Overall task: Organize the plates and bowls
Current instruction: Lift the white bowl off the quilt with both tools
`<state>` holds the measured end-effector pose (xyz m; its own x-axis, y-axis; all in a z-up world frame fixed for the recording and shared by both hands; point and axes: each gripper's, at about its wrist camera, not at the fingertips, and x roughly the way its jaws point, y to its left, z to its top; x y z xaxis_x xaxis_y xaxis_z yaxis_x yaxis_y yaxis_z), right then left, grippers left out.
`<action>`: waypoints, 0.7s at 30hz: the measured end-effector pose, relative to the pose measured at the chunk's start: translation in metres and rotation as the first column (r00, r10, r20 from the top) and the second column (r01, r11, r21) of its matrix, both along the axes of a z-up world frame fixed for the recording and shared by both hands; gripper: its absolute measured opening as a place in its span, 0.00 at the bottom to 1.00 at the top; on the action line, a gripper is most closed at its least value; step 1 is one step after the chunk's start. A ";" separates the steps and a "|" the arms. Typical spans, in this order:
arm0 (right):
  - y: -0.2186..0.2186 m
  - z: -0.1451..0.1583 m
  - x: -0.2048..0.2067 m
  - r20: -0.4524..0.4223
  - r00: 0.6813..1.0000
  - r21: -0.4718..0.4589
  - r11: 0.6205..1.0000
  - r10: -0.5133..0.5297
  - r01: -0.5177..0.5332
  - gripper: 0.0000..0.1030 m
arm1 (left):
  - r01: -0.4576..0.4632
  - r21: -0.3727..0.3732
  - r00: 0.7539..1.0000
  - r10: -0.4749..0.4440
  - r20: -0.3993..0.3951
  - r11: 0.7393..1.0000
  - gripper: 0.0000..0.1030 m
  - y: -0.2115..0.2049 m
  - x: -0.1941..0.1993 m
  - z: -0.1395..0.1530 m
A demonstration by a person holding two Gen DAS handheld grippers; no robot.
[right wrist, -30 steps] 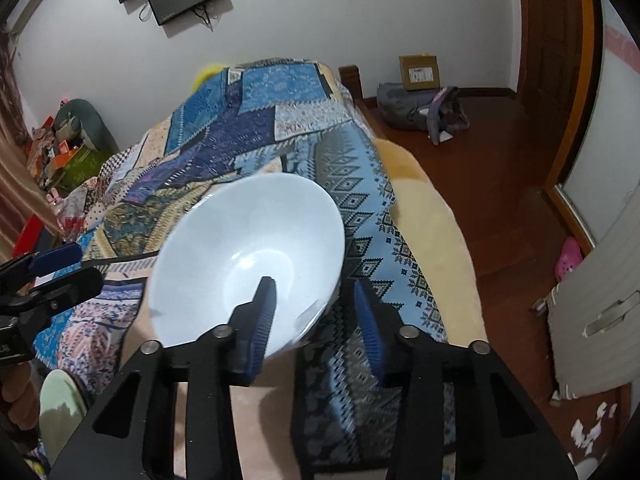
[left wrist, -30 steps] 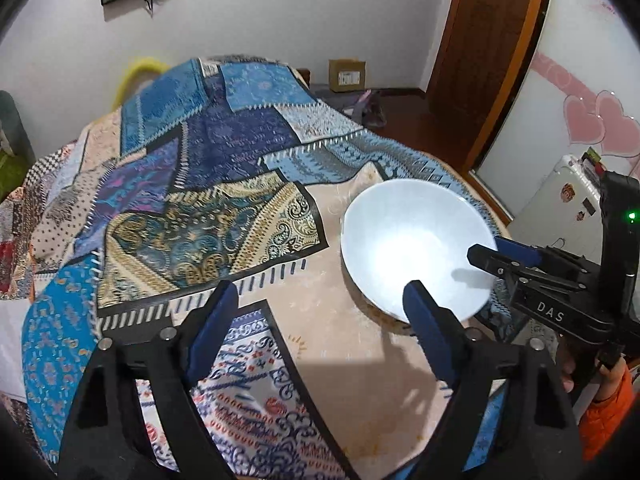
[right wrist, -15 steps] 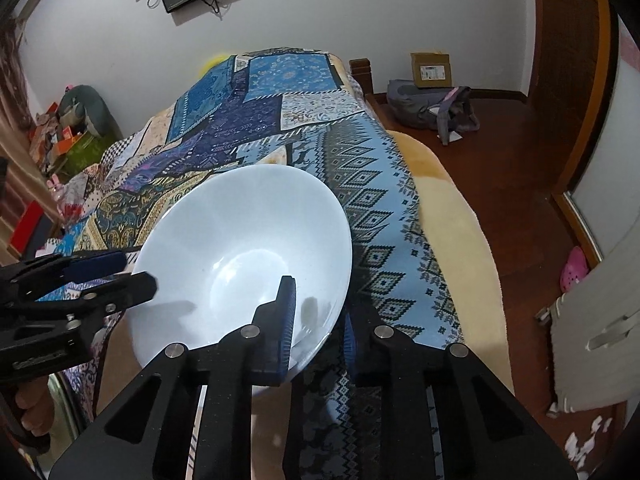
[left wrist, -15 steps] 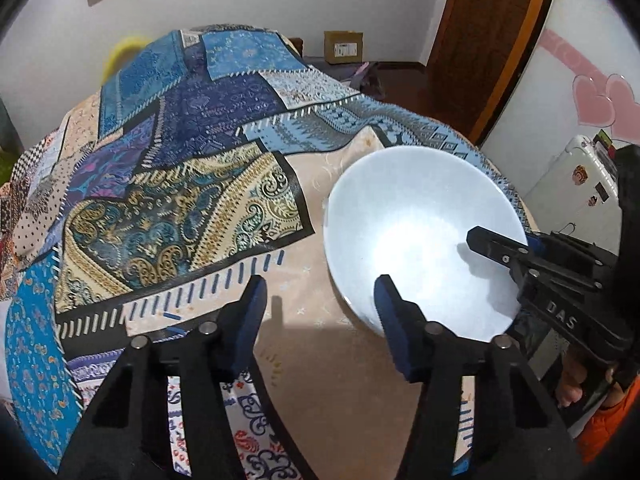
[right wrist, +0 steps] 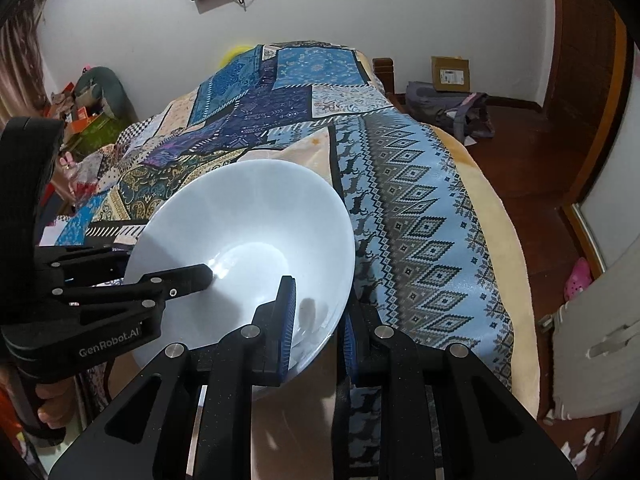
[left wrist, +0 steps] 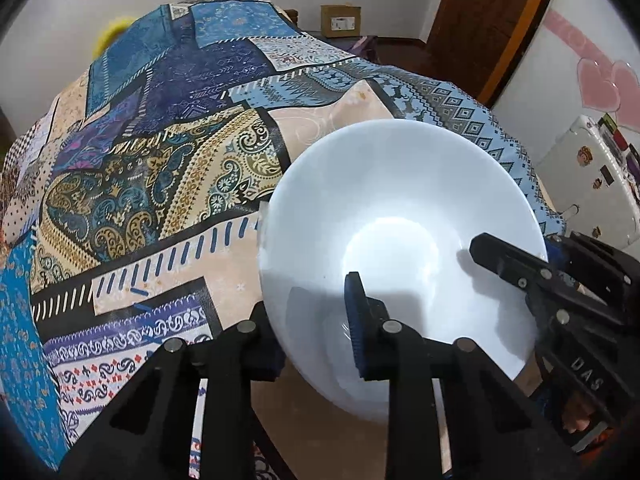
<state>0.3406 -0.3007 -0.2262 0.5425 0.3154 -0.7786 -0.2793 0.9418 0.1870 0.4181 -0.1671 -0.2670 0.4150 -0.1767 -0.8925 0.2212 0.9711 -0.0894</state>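
Note:
A large white bowl [left wrist: 392,200] sits tipped over the beige patch of the patchwork blanket [left wrist: 160,184]; whether it rests on the bed or is lifted I cannot tell. My left gripper [left wrist: 308,312] is at the bowl's near rim, one blue pad [left wrist: 356,320] inside and the other finger outside, jaws closing on the wall between them. In the right wrist view the bowl [right wrist: 248,208] has my right gripper [right wrist: 316,332] shut on its rim, one finger in, one out. The left gripper [right wrist: 160,264] clamps the opposite rim there, and the right gripper [left wrist: 532,252] shows at the bowl's far right edge.
The blanket covers a bed whose right edge [right wrist: 496,240] drops to a wooden floor. A cardboard box [right wrist: 450,74] and a grey bag [right wrist: 448,114] lie by the far wall. A white cabinet [left wrist: 592,184] stands right of the bed, clutter [right wrist: 88,116] left.
The left gripper came down over the bowl's rim and its jaws narrowed from wide open around the wall. The right gripper's jaws closed onto the opposite rim.

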 end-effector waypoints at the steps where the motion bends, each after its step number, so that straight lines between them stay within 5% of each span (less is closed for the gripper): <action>1: 0.000 0.000 -0.001 -0.004 1.000 0.003 1.000 -0.001 0.001 0.19 | -0.001 -0.005 1.000 0.001 -0.003 1.000 0.24 0.001 -0.001 0.001; 21: 0.020 0.049 -0.051 0.051 0.999 0.034 0.999 0.013 -0.015 0.18 | -0.030 -0.023 0.997 0.032 0.073 0.999 0.23 0.021 -0.068 0.061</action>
<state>0.2896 -0.2806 -0.1769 0.5762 0.3489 -0.7391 -0.3020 0.9312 0.2041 0.3497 -0.1461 -0.2056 0.4847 -0.1820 -0.8555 0.1975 0.9756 -0.0957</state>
